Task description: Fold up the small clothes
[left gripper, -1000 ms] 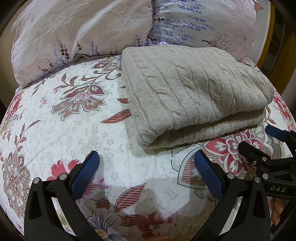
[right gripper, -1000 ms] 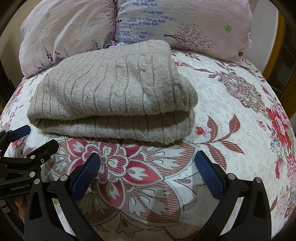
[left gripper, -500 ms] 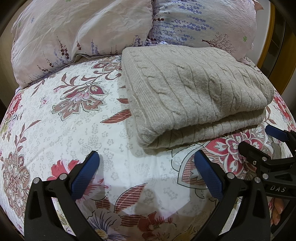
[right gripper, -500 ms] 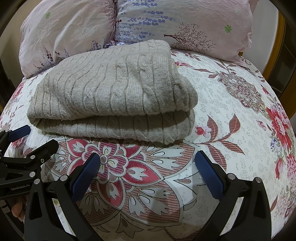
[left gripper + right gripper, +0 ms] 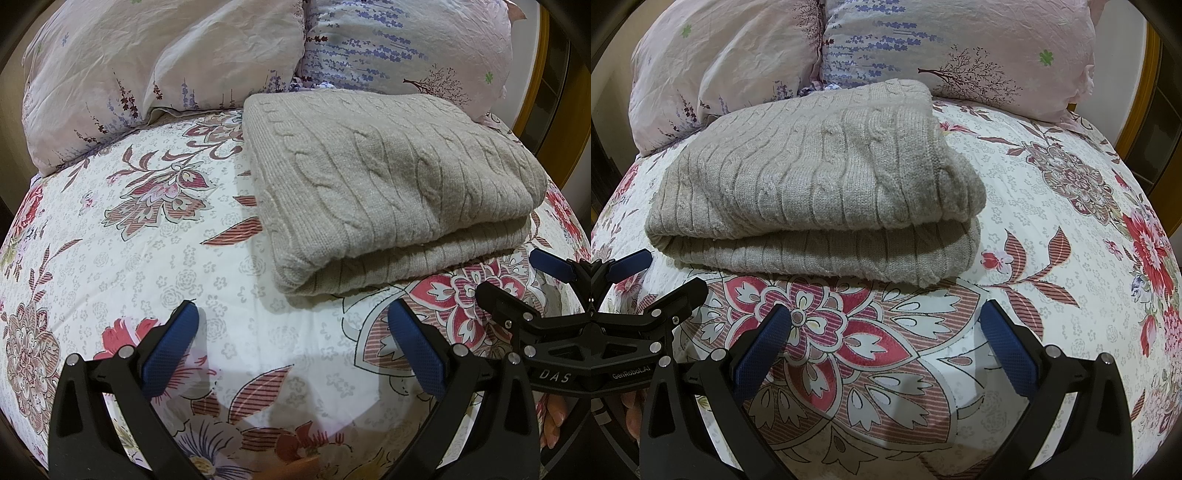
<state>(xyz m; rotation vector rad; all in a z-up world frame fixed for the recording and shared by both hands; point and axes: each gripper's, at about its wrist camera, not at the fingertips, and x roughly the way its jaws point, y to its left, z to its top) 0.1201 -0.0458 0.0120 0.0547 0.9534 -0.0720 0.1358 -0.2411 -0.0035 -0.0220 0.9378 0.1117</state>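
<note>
A beige cable-knit sweater [image 5: 391,184] lies folded in a thick rectangle on the floral bedspread [image 5: 147,236]; it also shows in the right wrist view [image 5: 820,199]. My left gripper [image 5: 291,339] is open and empty, low over the bedspread, just in front of the sweater's left front corner. My right gripper [image 5: 882,339] is open and empty, just in front of the sweater's right front edge. Each gripper shows at the side of the other's view: the right one [image 5: 532,295], the left one [image 5: 650,291].
Two floral pillows [image 5: 166,66] [image 5: 960,48] lean at the head of the bed behind the sweater. A wooden frame [image 5: 1145,92] stands at the right. Bare bedspread [image 5: 1071,221] lies to the sweater's right and left.
</note>
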